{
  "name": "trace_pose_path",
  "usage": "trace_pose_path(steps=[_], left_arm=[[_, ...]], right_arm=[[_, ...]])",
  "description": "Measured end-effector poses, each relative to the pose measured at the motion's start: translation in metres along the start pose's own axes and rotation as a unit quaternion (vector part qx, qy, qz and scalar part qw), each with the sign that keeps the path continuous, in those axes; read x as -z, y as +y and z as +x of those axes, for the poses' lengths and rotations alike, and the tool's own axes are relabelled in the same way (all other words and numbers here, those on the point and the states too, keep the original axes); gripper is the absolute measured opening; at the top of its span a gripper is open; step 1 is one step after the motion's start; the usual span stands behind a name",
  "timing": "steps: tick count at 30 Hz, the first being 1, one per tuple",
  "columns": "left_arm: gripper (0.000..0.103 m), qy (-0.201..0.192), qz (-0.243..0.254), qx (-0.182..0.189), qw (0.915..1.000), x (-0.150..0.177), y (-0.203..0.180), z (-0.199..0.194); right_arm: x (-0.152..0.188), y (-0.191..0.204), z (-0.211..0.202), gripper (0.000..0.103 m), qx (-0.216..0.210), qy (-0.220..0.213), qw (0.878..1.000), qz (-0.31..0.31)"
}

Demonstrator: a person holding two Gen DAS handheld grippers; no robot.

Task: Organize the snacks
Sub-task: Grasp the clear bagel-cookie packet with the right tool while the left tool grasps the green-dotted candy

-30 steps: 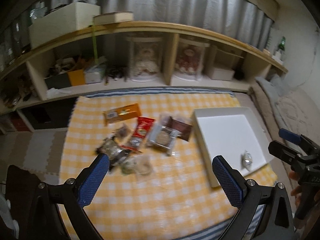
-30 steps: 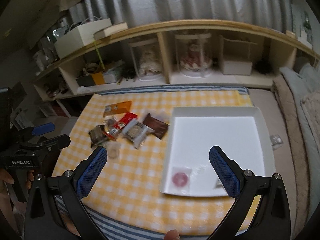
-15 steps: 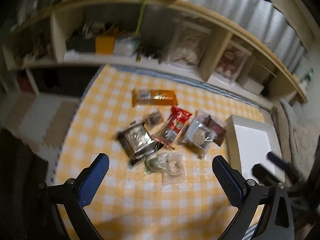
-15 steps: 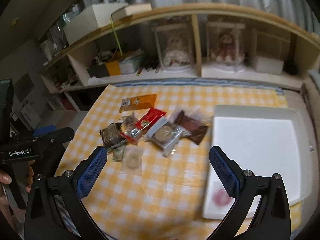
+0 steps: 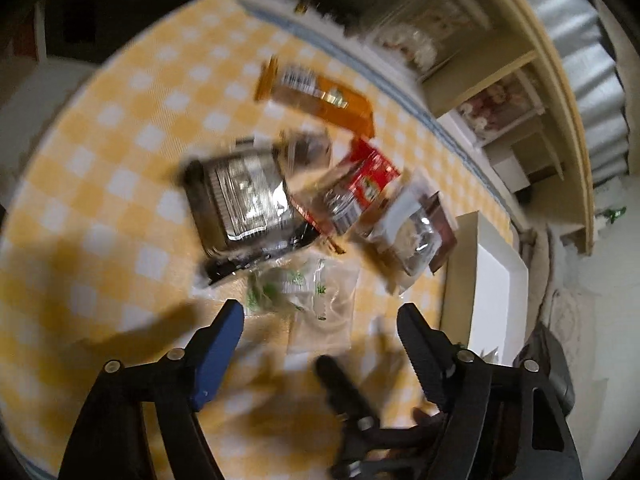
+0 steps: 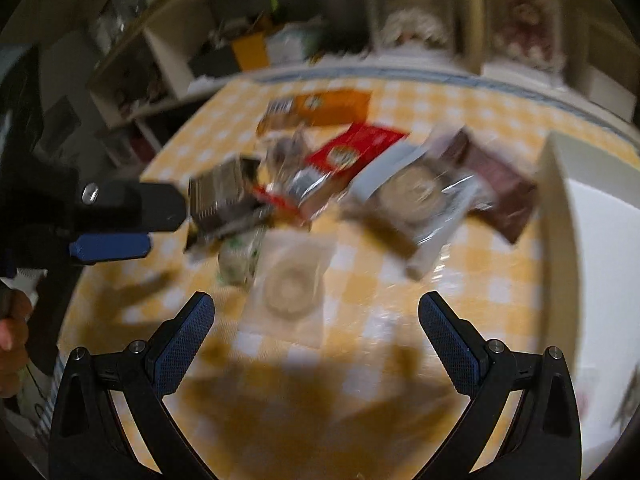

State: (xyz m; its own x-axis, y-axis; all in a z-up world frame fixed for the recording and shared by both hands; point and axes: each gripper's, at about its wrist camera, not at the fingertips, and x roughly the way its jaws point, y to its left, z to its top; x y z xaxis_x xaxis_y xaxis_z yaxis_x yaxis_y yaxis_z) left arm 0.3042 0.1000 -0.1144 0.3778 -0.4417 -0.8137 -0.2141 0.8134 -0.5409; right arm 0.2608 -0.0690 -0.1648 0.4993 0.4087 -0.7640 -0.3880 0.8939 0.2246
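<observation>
Both grippers, left [image 5: 320, 326] just narrowing and right [image 6: 316, 320], hang open and empty over the clear packet [image 6: 290, 292]: light, crinkly, slippery; pinch its flat edge.

snack packets [image 6: 340, 156]: 8 | white tray [image 6: 600, 216]: 1 | grippers [image 6: 316, 332]: 2

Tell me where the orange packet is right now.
The orange packet lies at the far edge of the snack pile on the checked cloth, toward the shelves, just beyond the red packet. Both wrist views show it, left of the white tray.
</observation>
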Motion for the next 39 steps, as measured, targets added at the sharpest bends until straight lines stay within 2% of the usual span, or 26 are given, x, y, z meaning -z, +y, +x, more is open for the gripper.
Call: trace_pose_path(steps=[6, 11, 14, 16, 17, 19, 22, 25, 28, 32, 35, 39], left_arm=[[0.075, 0.012, -0.012, -0.023, 0.9996, -0.025, 0.013, 0.041], [0.075, -0.003, 0.02, -0.04, 0.999, -0.043, 0.007, 0.054], [0.075, -0.01, 0.044, -0.05, 0.9977, -0.049, 0.002, 0.059], [0.075, -0.01, 0.064, -0.059, 0.9962, -0.05, -0.003, 0.065], [0.074, -0.01, 0.072, -0.064, 0.9953, -0.051, -0.005, 0.066], [0.072, -0.008, 0.092, -0.076, 0.9929, -0.05, -0.01, 0.069], [0.067, -0.01, 0.11, -0.087, 0.9901, -0.049, -0.016, 0.072], [0.058, -0.007, 0.1, -0.057, 0.9934, -0.045, -0.018, 0.074], [0.058, -0.022, 0.101, -0.033, 0.9941, -0.042, -0.015, 0.072], [0.058, -0.045, 0.108, -0.026, 0.9928, -0.038, -0.013, 0.08], [0.058, -0.056, 0.1, -0.008, 0.9934, -0.036, -0.006, 0.081], [0.058, -0.053, 0.097, 0.011, 0.9938, -0.033, 0.002, 0.079]], right_arm=[[0.004, 0.013, 0.023, 0.103, -0.014, 0.0, 1.0, -0.019], [0.009, 0.02, 0.037, 0.102, 0.0, -0.002, 1.0, -0.022], [0.012, 0.022, 0.036, 0.09, 0.017, -0.008, 0.999, -0.031], [0.013, 0.022, 0.034, 0.077, 0.032, -0.009, 0.999, -0.04], [0.014, 0.019, 0.033, 0.073, 0.035, -0.009, 0.999, -0.04], [0.016, 0.016, 0.029, 0.056, 0.043, -0.008, 0.998, -0.039], [0.018, 0.01, 0.025, 0.055, 0.046, 0.005, 0.998, -0.038], [0.025, 0.006, 0.018, 0.054, 0.055, 0.02, 0.998, -0.039], [0.034, -0.003, 0.007, 0.053, 0.062, 0.037, 0.997, -0.029], [0.039, -0.023, -0.009, 0.053, 0.061, 0.057, 0.996, 0.009], [0.045, -0.025, -0.026, 0.053, 0.063, 0.058, 0.996, 0.021], [0.053, -0.028, -0.051, 0.053, 0.06, 0.048, 0.996, 0.039]])
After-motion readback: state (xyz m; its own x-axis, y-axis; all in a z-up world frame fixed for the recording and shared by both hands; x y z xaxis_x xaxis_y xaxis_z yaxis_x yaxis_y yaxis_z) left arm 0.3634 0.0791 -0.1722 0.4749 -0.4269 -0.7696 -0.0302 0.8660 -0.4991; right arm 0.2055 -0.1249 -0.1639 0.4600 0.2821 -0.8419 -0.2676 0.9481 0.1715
